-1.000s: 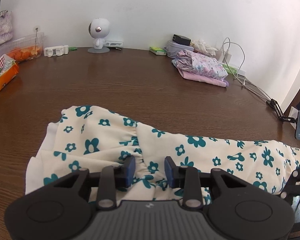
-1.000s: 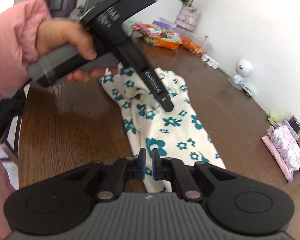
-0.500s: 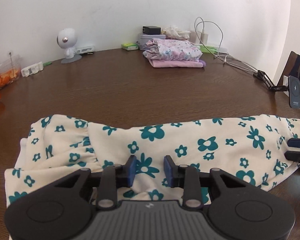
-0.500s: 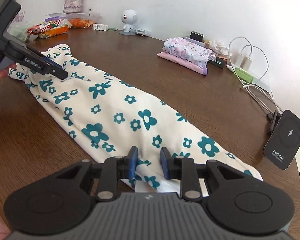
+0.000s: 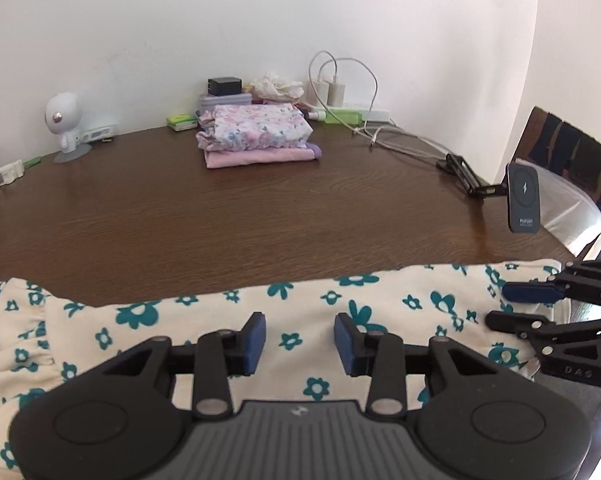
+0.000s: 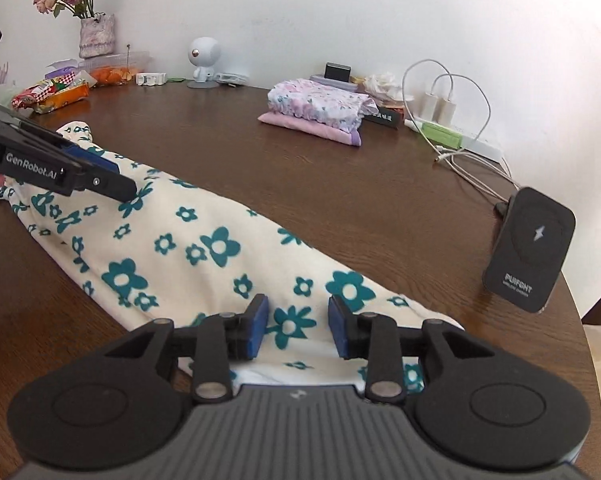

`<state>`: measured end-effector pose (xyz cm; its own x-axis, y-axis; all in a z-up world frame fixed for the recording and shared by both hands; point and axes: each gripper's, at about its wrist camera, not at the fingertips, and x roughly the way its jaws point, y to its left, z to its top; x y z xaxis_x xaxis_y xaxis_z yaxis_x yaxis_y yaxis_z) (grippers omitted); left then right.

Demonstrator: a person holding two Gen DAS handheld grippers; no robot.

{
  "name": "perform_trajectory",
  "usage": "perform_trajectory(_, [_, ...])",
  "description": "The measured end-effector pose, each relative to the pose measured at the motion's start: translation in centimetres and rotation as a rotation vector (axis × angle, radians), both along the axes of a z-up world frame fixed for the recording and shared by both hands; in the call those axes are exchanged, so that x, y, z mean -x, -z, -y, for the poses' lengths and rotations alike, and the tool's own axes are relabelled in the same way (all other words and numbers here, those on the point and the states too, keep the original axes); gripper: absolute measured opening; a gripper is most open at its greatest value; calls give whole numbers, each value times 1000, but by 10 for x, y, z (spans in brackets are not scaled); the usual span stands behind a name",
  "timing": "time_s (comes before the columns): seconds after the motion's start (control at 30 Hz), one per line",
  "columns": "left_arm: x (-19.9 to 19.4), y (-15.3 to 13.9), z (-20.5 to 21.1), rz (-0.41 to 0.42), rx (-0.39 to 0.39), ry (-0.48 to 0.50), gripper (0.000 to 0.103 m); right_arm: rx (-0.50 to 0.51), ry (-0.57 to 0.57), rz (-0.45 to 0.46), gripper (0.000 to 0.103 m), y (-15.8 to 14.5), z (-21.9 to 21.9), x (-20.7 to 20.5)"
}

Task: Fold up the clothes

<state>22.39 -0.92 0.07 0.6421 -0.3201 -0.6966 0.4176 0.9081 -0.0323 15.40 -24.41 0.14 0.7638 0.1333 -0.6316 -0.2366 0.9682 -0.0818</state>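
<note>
Lying stretched in a long band across the brown wooden surface [image 5: 260, 216], the cream garment with teal flowers [image 6: 204, 248] runs from about 10 o'clock down to 6 o'clock in the right wrist view. In the left wrist view it spans the lower part from 9 o'clock to 3 o'clock. The left gripper [image 5: 299, 338] hovers over the middle of the cloth, its blue-padded jaws spread wide with nothing between them. It also shows in the right wrist view at 9 o'clock, over the gathered end of the garment. The right gripper [image 6: 297, 330] sits over the other end of the cloth near the surface's edge, jaws likewise wide apart and gripping nothing; whether the pads touch the fabric I cannot tell. At 12 o'clock in the left wrist view a stack of folded pink and floral clothes [image 5: 256, 136] rests well apart from the garment. A small white robot figurine [image 5: 65, 126] stands at 10 o'clock by the wall. A black wireless charger on a stand [image 6: 528, 248] is at 3 o'clock in the right wrist view, near the garment's end.
</note>
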Motion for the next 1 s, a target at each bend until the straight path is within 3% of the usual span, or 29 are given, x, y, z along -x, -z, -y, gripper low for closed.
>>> perform_trajectory(0.1, [1,9,1,15,-7,-12,38,-49,12,-4,35,4,10,4])
perform_trajectory(0.2, [4,-2,7,9,-12,-20,37,-89,1,-8,41,-3,16,6])
perform_trajectory(0.23, [7,-9,10,14,1,-11,44,-127,14,-14,50,-7,26,10])
perform_trajectory(0.27, [11,-16,13,20,17,5,61,-166,28,-20,57,-11,36,14])
perform_trajectory(0.3, [16,-26,19,35,36,32,79,-204,41,-25,75,-15,46,18])
perform_trajectory(0.33, [21,-35,26,54,49,57,86,-242,55,-31,88,-19,56,23])
perform_trajectory(0.37, [27,-42,34,74,62,81,93,-281,68,-37,90,-23,67,27])
perform_trajectory(0.53, [39,-53,76,84,72,132,98,-471,136,-65,95,-42,117,48])
perform_trajectory(0.7, [53,-37,103,73,19,172,98,-552,189,-103,95,-24,145,52])
perform_trajectory(0.8, [60,-26,107,61,-22,152,98,-538,161,-80,95,-24,147,44])
perform_trajectory(0.87, [59,-22,99,32,1,125,98,-512,133,-75,95,-23,141,32])
perform_trajectory(1.0, [57,-26,63,28,33,-17,98,-463,82,-107,95,-18,126,-2])
